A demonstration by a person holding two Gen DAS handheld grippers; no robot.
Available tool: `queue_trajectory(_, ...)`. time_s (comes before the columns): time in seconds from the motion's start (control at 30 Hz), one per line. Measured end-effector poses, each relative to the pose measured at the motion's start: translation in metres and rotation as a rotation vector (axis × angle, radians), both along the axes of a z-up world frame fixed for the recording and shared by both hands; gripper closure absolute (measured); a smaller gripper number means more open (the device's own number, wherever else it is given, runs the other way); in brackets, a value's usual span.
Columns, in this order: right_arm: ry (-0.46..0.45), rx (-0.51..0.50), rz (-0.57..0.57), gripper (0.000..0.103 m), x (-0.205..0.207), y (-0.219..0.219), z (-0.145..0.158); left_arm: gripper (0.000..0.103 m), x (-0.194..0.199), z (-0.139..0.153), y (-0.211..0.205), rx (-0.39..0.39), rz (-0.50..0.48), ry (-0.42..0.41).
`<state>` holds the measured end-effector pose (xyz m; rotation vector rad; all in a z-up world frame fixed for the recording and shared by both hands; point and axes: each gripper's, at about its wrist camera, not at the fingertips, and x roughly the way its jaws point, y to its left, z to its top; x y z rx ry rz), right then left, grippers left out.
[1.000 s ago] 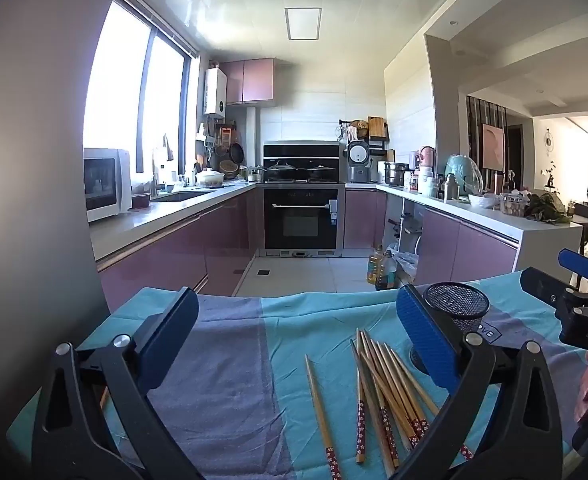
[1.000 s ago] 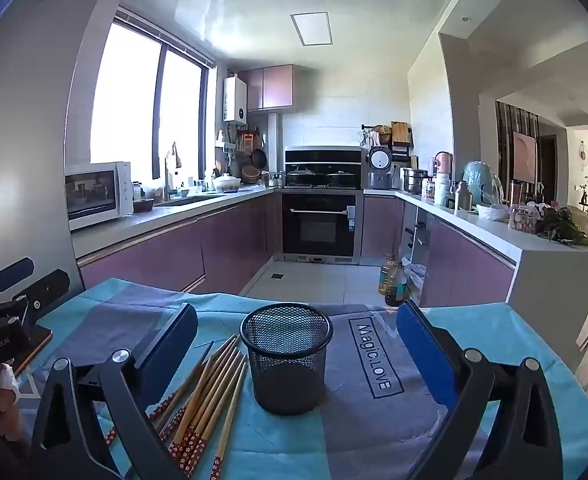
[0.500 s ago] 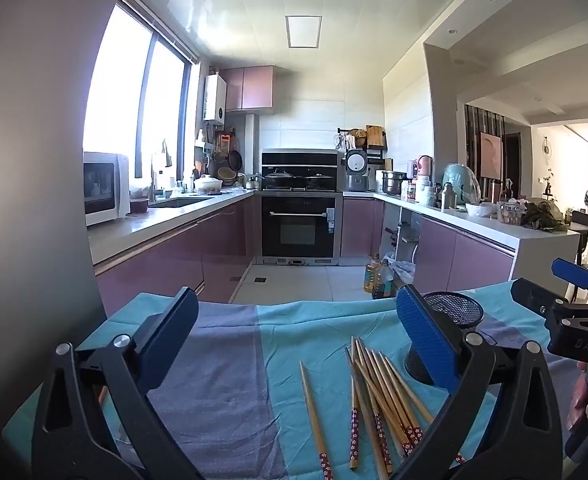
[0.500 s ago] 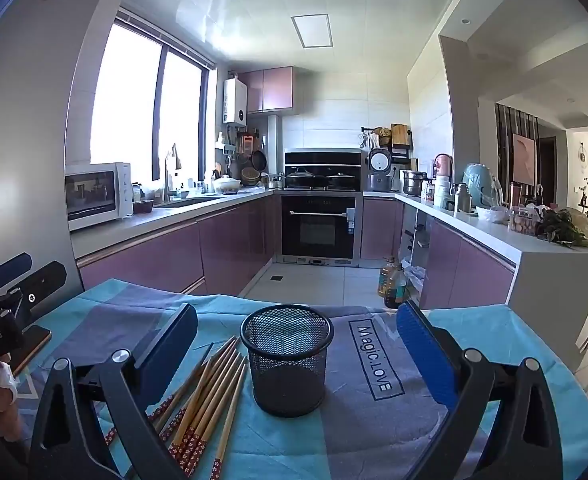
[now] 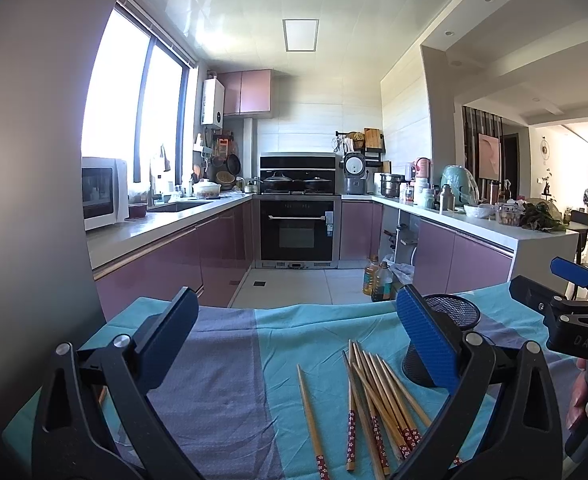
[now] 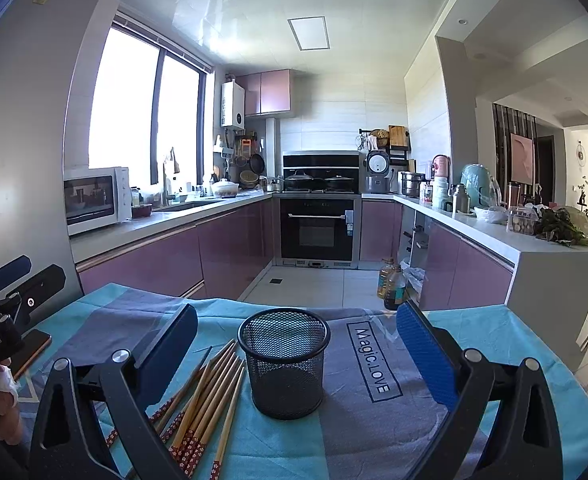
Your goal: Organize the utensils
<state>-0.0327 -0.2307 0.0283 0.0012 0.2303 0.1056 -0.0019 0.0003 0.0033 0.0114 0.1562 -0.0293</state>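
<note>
Several wooden chopsticks with red patterned ends lie in a loose bundle on the cloth-covered table; one chopstick lies apart to the left. A black mesh holder stands upright and empty, right of the bundle; it also shows in the left wrist view, partly behind a finger. My left gripper is open and empty above the cloth, with the chopsticks between its fingers. My right gripper is open and empty, with the holder between its fingers.
The table carries a teal and grey-purple cloth with "Magic.LOVE" lettering. A dark phone-like slab lies at the table's left edge. Beyond the table's far edge are the kitchen floor, oil bottles and purple cabinets.
The left gripper's view has tilted slightly upward, so the chopsticks and holder sit lower in its frame. The right gripper has barely moved. Nothing was grasped.
</note>
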Motion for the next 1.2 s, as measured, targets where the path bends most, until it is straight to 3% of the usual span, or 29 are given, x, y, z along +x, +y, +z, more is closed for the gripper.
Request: queue_trajectory(1.2,0.002,0.012,-0.009,0.006,-0.0003,-0.0045,-0.0005,0.005,-0.0046,0.0022,-0.0018,0.0,-0.003,-0.01)
